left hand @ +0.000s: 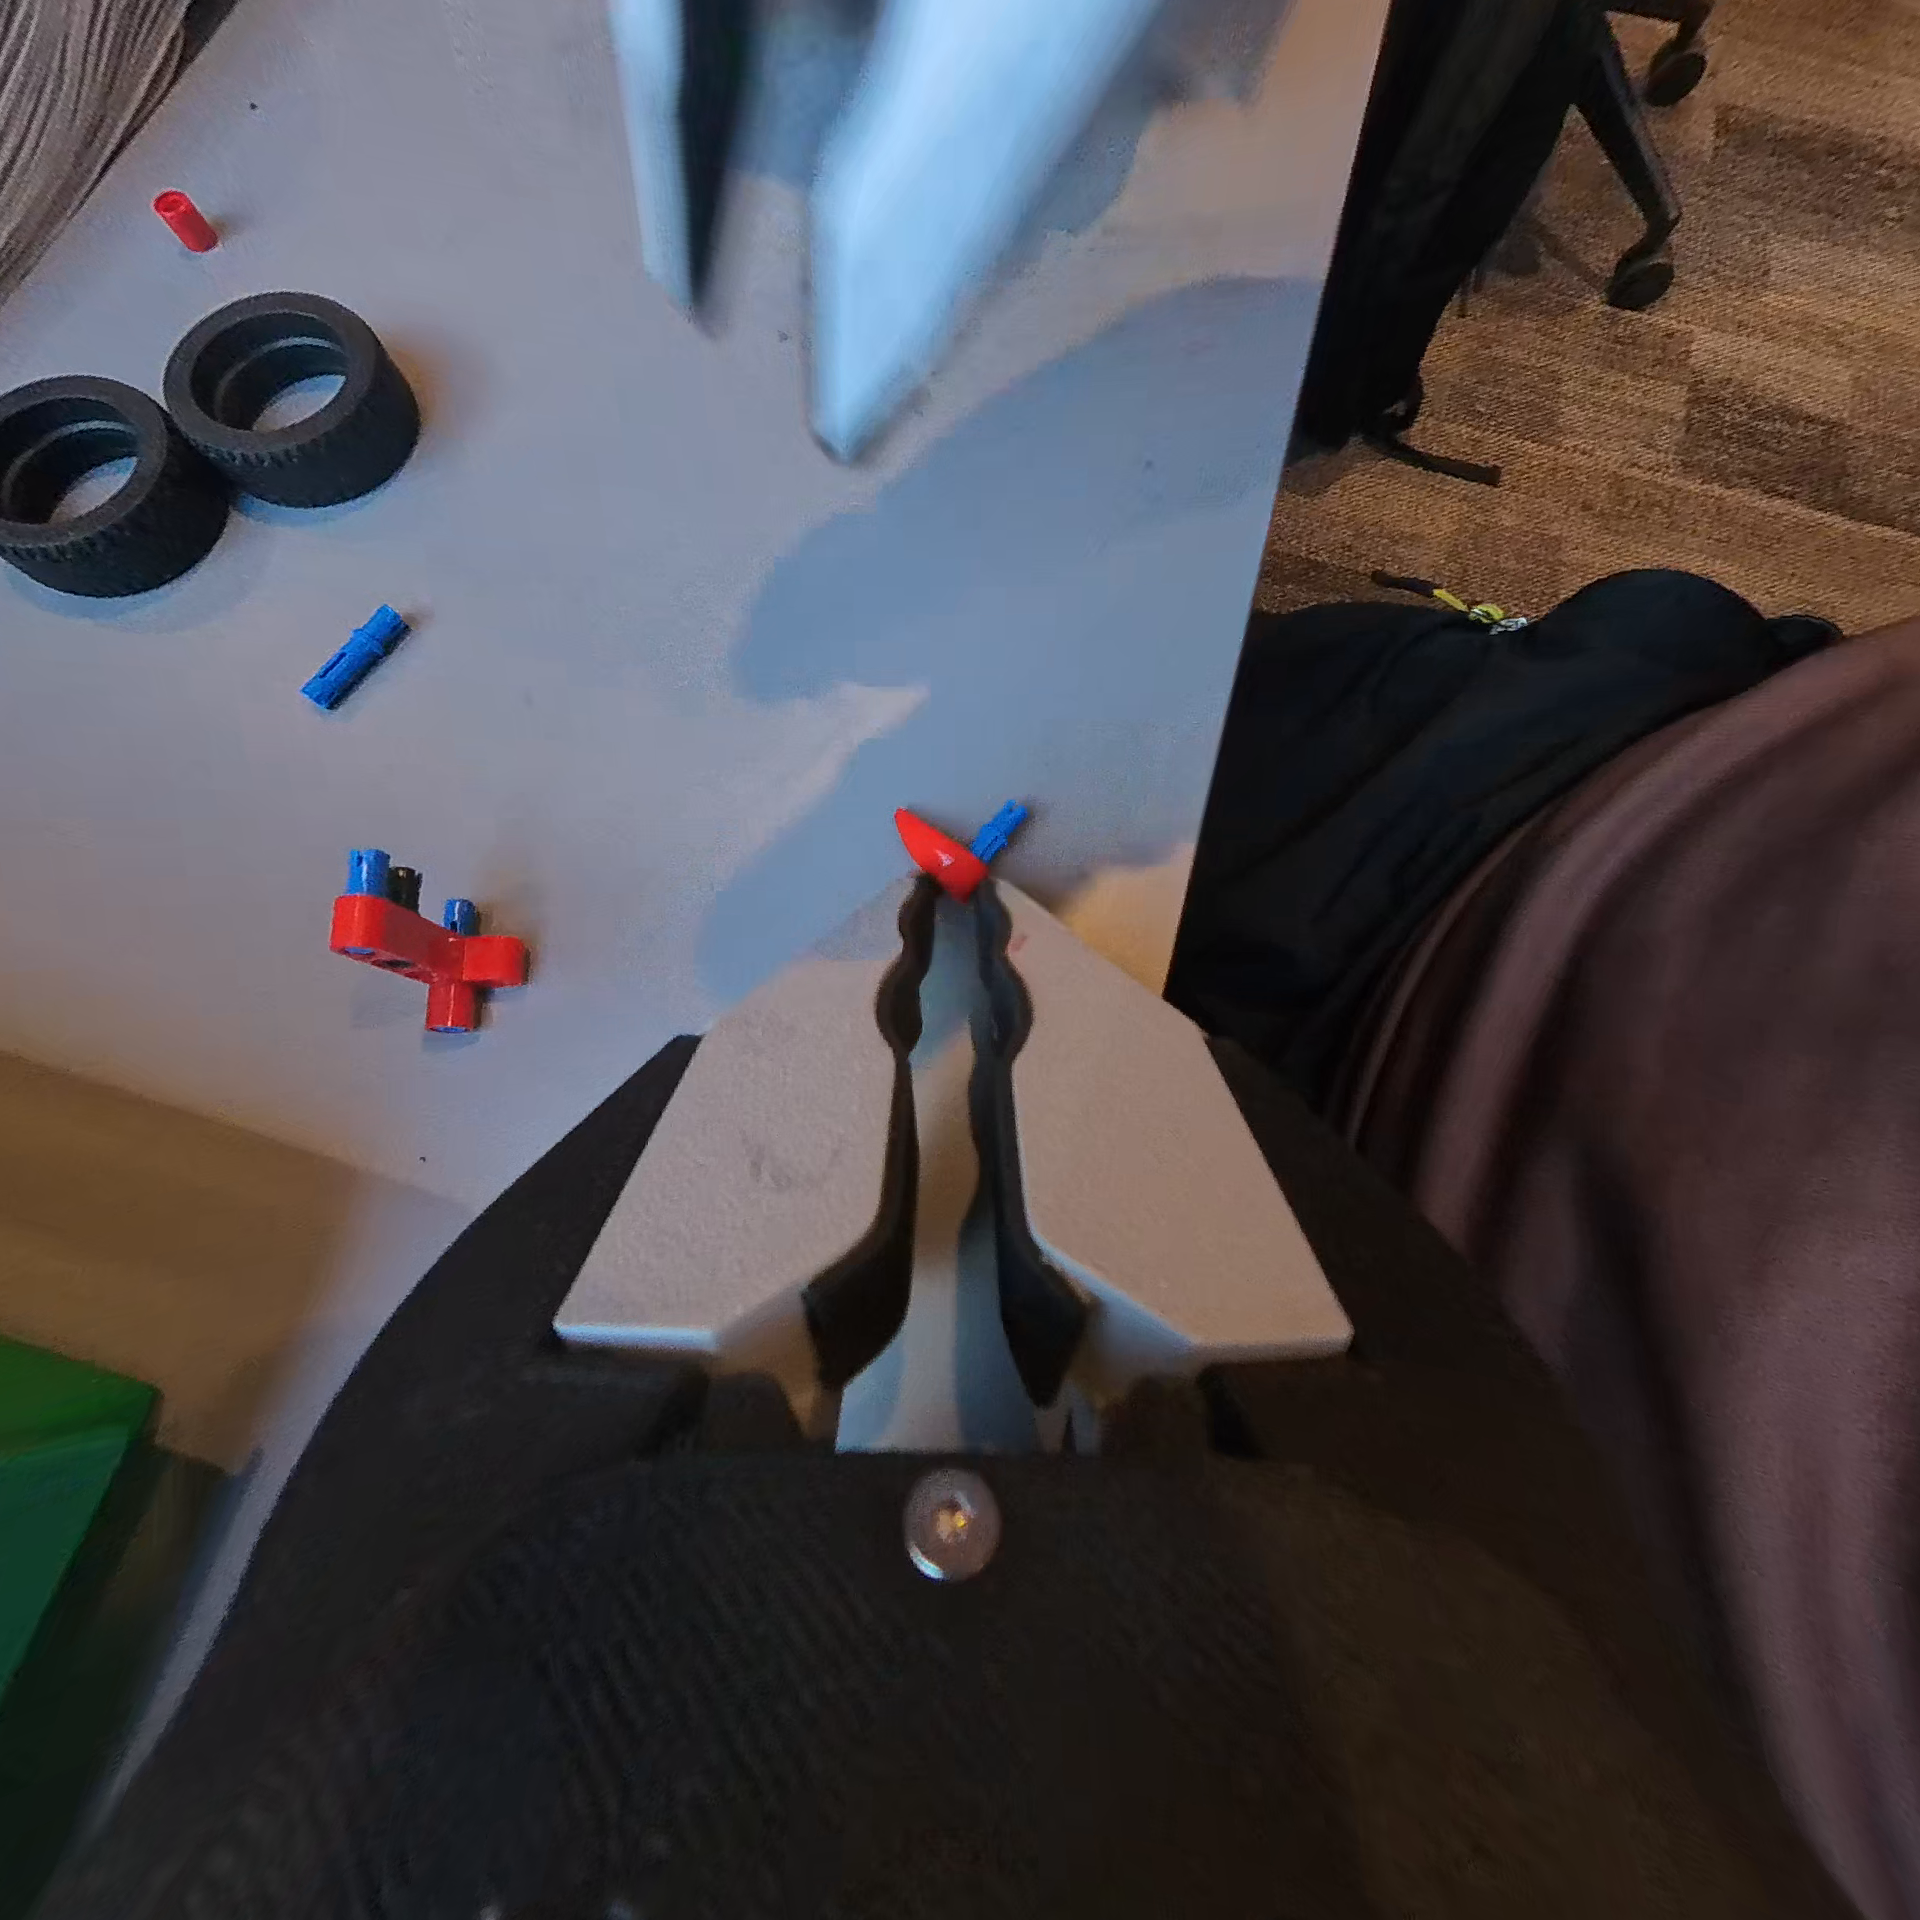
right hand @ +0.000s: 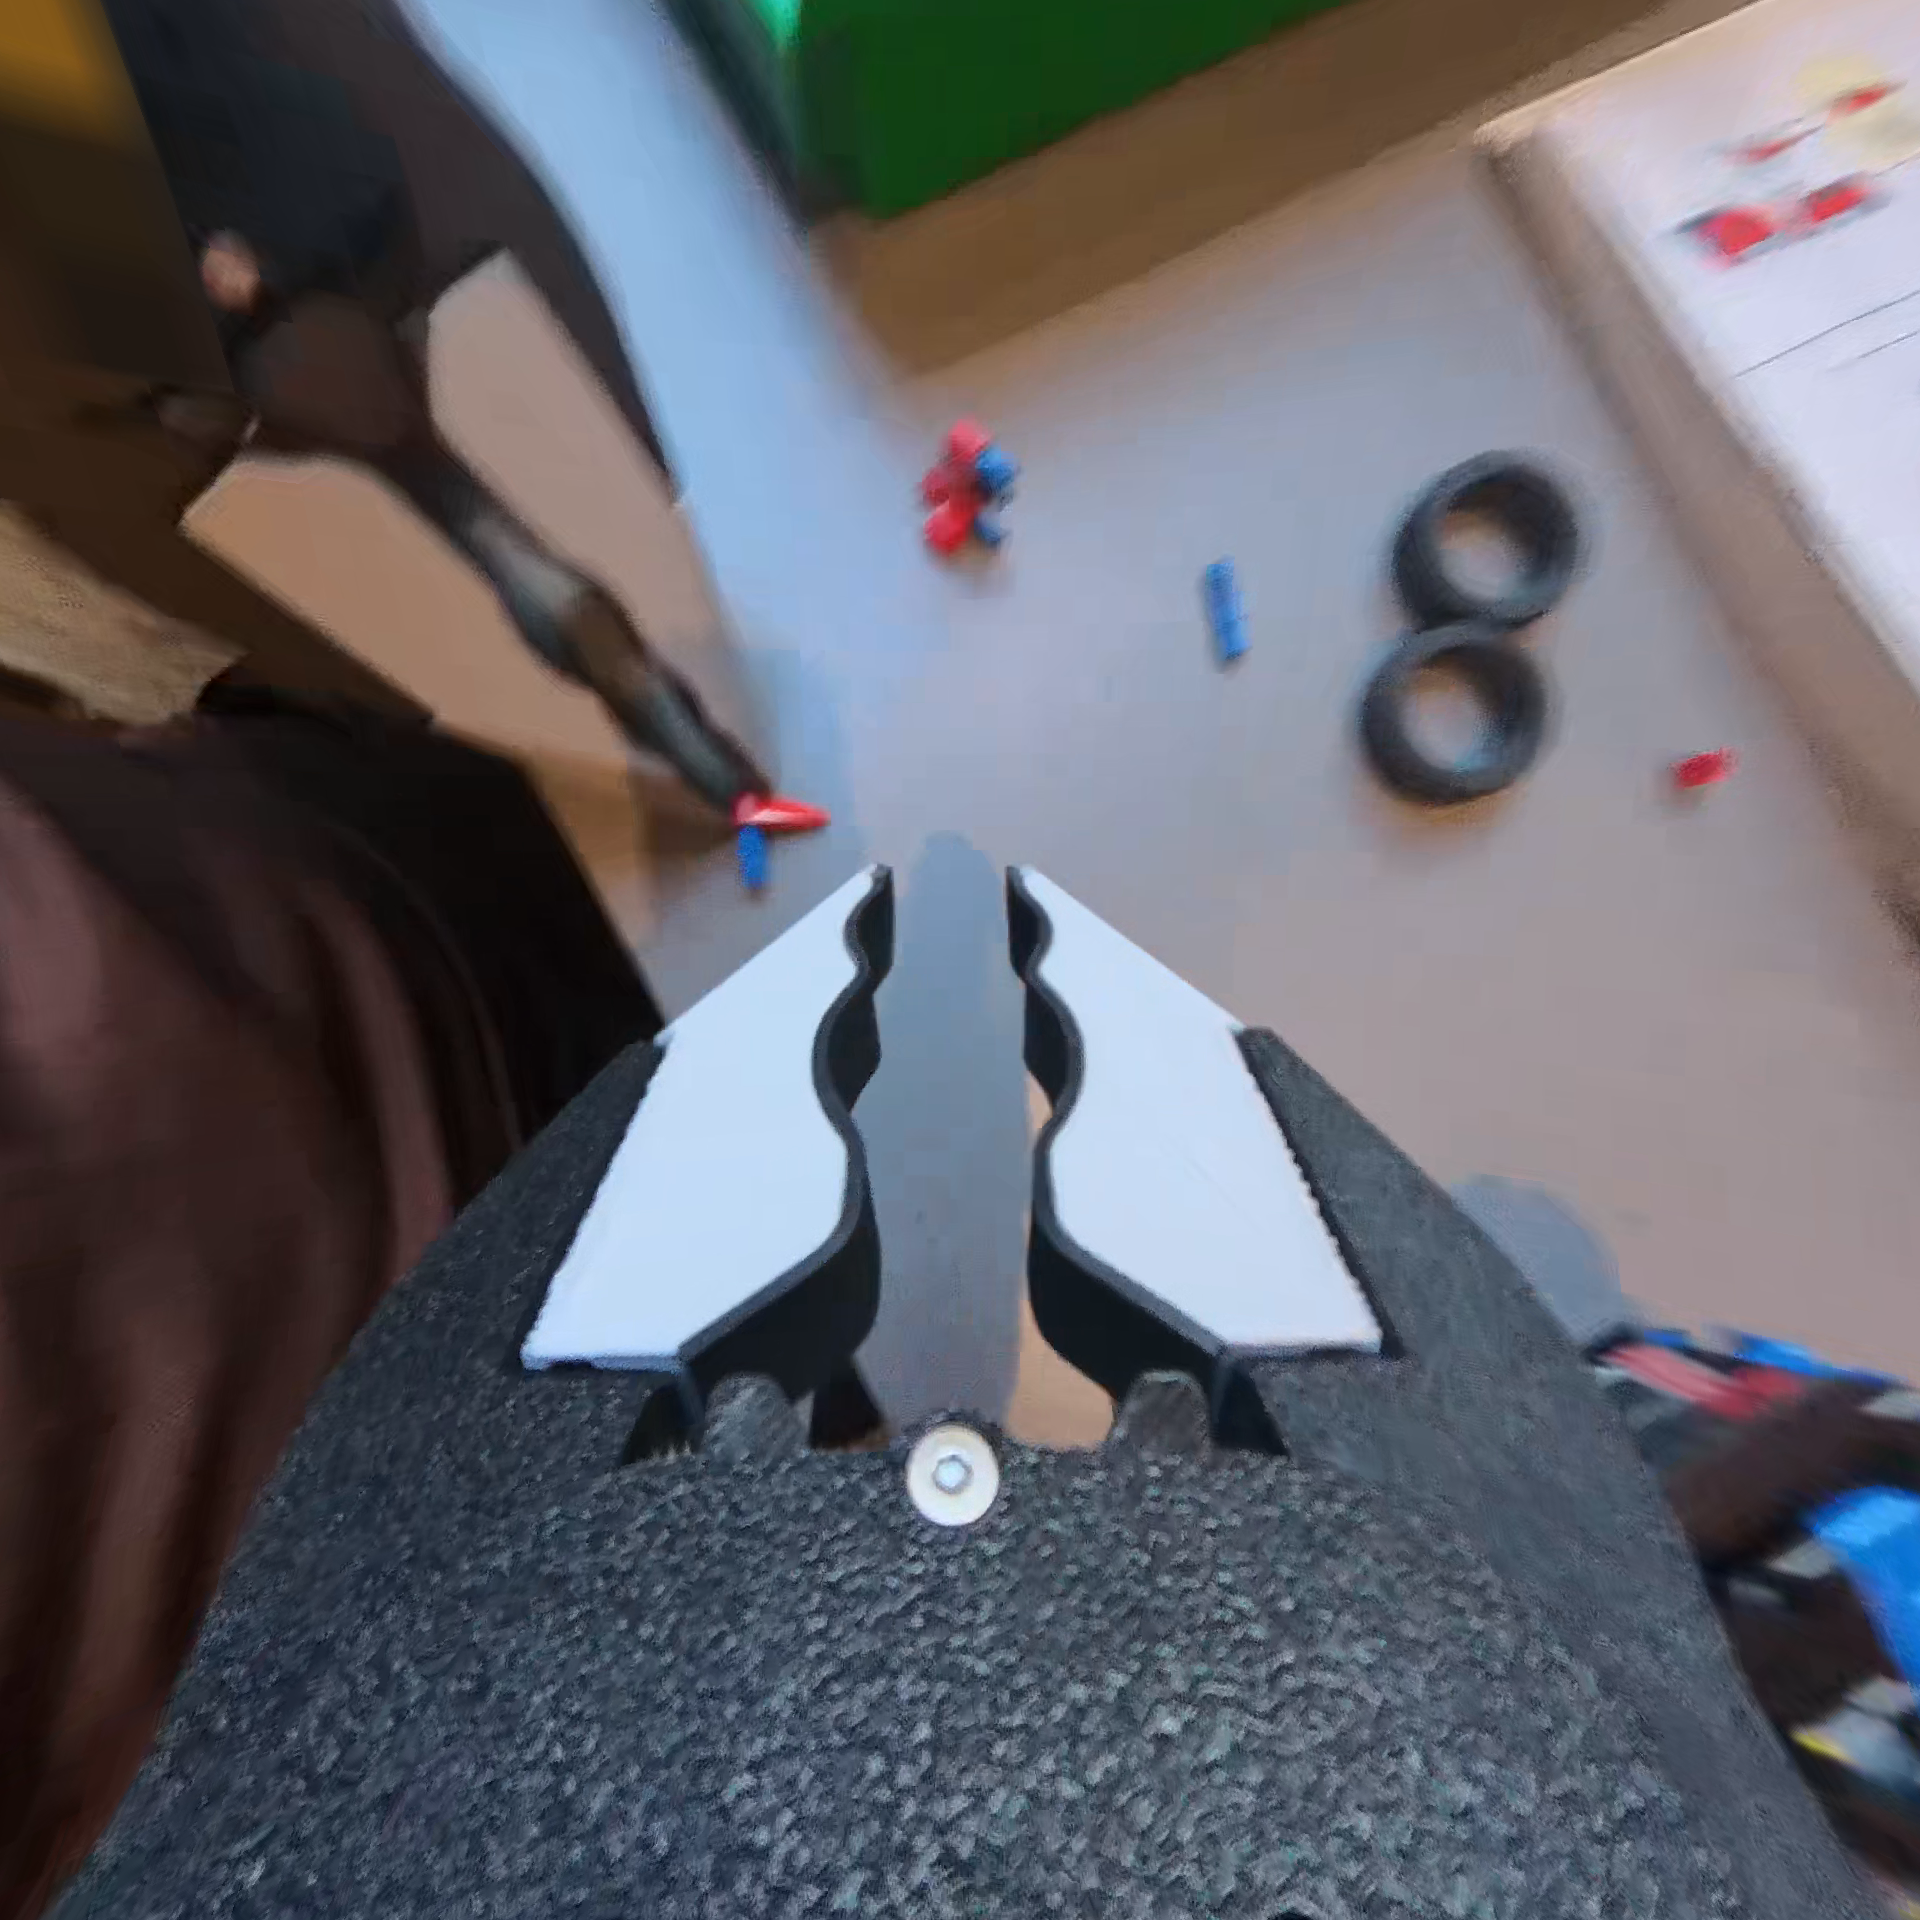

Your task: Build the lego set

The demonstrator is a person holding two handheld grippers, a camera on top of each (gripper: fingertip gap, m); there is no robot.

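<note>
My left gripper (left hand: 951,883) is shut on a small red piece (left hand: 935,852) with a blue pin (left hand: 1000,829) stuck in it, held above the grey table (left hand: 644,665) near its right edge. It shows in the right wrist view too (right hand: 779,812), at the tip of the left gripper. My right gripper (right hand: 948,883) is open and empty, hovering over the table; it appears blurred at the top of the left wrist view (left hand: 790,343). A red sub-assembly with blue pins (left hand: 426,940) (right hand: 966,488), a loose blue pin (left hand: 355,657) (right hand: 1226,608) and two black tyres (left hand: 291,395) (right hand: 1455,634) lie on the table.
A small red tube piece (left hand: 185,220) (right hand: 1704,769) lies beyond the tyres. A green box (right hand: 1018,94) and an instruction booklet (right hand: 1766,249) sit at the table's far side. A heap of mixed pieces (right hand: 1787,1455) is at the right. A person's dark-clothed lap (left hand: 1621,1039) borders the table edge. There is about 7 cm between the tips of the two grippers.
</note>
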